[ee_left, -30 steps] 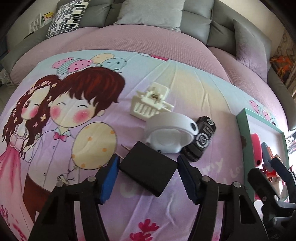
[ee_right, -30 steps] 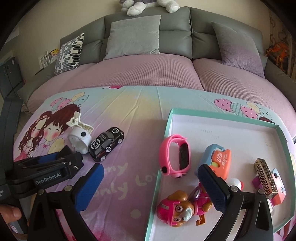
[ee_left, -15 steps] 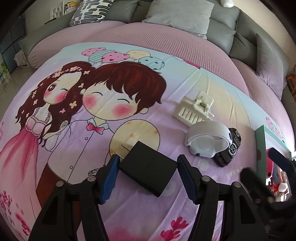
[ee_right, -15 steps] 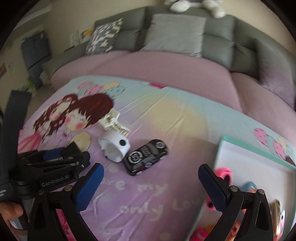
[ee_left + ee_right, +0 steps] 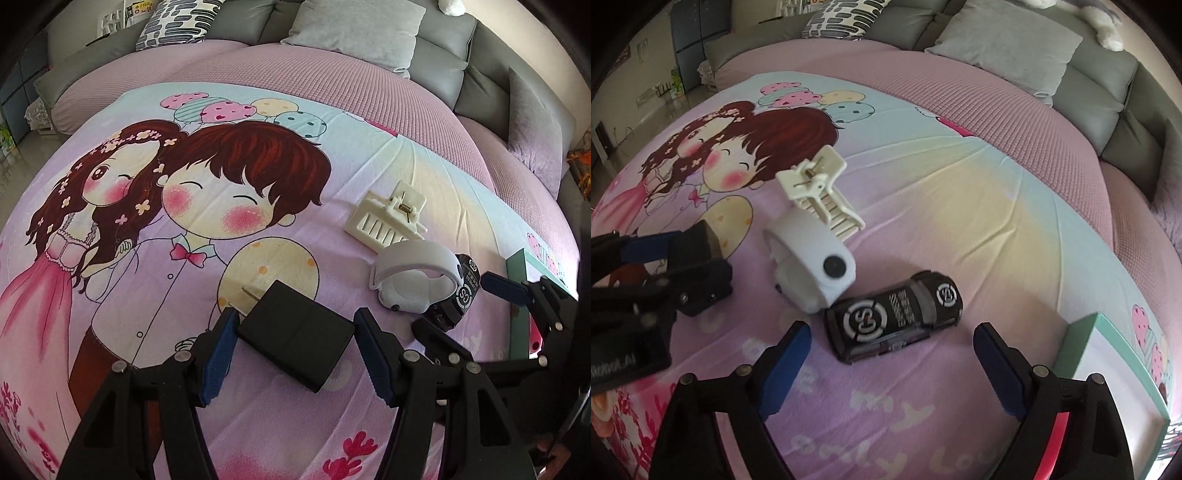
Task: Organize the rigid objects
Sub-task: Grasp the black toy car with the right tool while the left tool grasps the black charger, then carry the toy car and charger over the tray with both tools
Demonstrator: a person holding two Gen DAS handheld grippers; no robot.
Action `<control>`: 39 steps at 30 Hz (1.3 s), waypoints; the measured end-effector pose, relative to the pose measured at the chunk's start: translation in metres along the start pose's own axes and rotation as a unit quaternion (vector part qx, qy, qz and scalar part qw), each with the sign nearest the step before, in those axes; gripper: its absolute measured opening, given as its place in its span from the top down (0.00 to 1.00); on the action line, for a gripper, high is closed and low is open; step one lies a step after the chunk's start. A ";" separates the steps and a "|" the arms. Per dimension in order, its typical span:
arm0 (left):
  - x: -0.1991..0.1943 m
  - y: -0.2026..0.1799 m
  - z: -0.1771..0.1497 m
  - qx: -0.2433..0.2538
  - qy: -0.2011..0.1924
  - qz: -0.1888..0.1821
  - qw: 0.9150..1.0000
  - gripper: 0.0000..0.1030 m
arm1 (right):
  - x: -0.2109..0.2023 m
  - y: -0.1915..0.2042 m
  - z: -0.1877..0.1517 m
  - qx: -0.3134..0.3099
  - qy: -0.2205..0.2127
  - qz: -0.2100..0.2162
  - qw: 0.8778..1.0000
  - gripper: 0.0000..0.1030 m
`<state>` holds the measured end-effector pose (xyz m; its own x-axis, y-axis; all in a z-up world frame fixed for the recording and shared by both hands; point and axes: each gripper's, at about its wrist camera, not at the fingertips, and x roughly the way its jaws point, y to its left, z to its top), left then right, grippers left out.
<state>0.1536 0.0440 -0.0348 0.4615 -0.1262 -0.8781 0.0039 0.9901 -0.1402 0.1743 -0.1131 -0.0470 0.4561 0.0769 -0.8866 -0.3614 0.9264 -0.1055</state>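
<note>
While the left gripper (image 5: pixel 293 345) stays clamped on the black charger block (image 5: pixel 295 334), the right gripper (image 5: pixel 892 363) has just been narrowing its still-apart jaws, nothing pressed between them, just short of the black toy car (image 5: pixel 894 317). Car lies on the bedsheet (image 5: pixel 960 206), touching the white wristband (image 5: pixel 812 258); the tray (image 5: pixel 1115 354) stands near. Risk: a closing finger may nudge the wristband or skid the car on soft fabric. Clearance appears slight, though distortion hampers judgement.

Daylit room: grey sofa (image 5: pixel 436 55) with cushions (image 5: pixel 354 22) behind a pink bedspread (image 5: pixel 332 85).
</note>
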 end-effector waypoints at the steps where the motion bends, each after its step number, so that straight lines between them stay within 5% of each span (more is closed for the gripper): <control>1: 0.000 0.000 0.000 0.001 0.000 0.000 1.000 0.36 | 0.002 -0.002 0.002 0.002 0.002 0.005 1.000 0.11; 7: 0.000 -0.001 0.000 0.005 0.000 0.003 1.000 0.36 | 0.001 0.002 0.004 -0.008 -0.003 0.014 1.000 0.23; 27: 0.005 -0.009 -0.001 0.016 0.007 0.014 1.000 0.37 | -0.054 0.001 -0.033 0.084 -0.073 -0.030 0.993 0.24; 39: -0.007 -0.022 0.003 0.029 -0.011 0.022 0.999 0.37 | -0.101 -0.019 -0.069 0.191 -0.110 -0.059 0.973 0.24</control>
<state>0.1527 0.0235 -0.0242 0.4808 -0.0820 -0.8730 0.0342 0.9966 -0.0748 0.0789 -0.1636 0.0140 0.6553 -0.0009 -0.7554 0.0147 0.9998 0.0116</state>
